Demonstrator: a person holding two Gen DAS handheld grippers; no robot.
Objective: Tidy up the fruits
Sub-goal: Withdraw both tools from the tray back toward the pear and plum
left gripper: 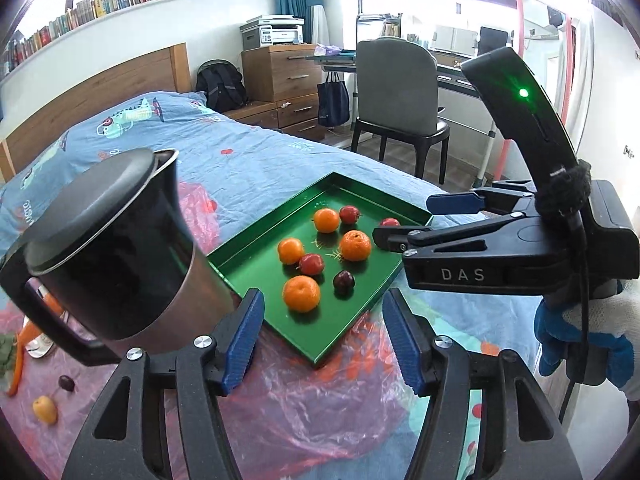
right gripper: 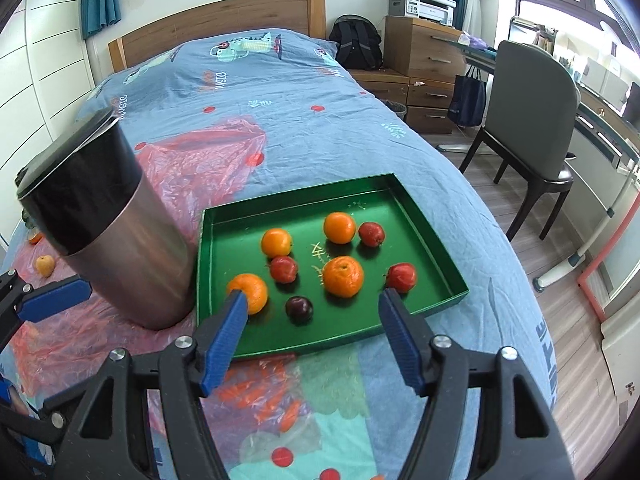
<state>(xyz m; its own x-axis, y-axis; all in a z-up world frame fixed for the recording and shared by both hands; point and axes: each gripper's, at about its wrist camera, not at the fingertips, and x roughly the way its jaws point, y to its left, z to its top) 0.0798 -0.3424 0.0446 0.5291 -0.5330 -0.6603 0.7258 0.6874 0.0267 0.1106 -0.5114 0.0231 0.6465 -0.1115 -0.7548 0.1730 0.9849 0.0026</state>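
Green tray (right gripper: 224, 248) holds fruit; both jaws released, empty; dark plum (left gripper: 66, 383) only in left view.

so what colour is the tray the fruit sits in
Green, with a glossy inside; the tray shows best in the right wrist view.

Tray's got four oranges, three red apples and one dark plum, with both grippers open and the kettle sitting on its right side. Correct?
Not quite: the kettle stands at the left side of the green tray, as the right wrist view shows. Four oranges, three red apples, one dark plum; right gripper and left gripper open.
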